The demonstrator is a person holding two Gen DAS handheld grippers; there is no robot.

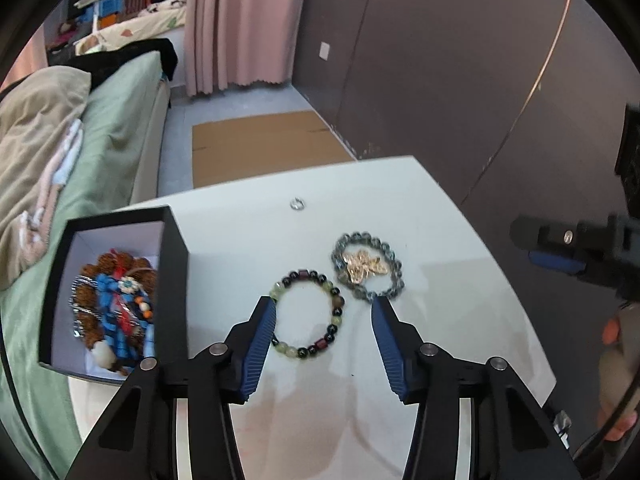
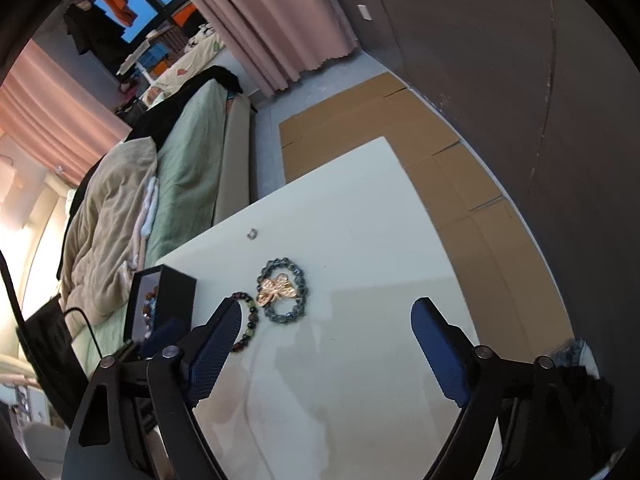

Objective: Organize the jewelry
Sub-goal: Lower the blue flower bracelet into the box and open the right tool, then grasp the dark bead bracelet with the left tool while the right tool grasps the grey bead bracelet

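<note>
A green-and-black bead bracelet (image 1: pixel 307 314) lies flat beside a grey bead bracelet (image 1: pixel 367 266) ringing a gold brooch (image 1: pixel 362 266); a small ring (image 1: pixel 297 203) sits apart; a black box (image 1: pixel 176 280) holds more jewelry.

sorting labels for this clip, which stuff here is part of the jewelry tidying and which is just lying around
Part of the job:
- black box, jewelry already inside
- mixed-bead bracelet
- grey-blue bead bracelet
- gold butterfly piece inside it
- small ring
- left gripper, open

Lying about:
- cardboard on floor
- bed
- pink curtain

Dim room light, sharp centre — fisheye-warped, black-vignetted edges, window glow
</note>
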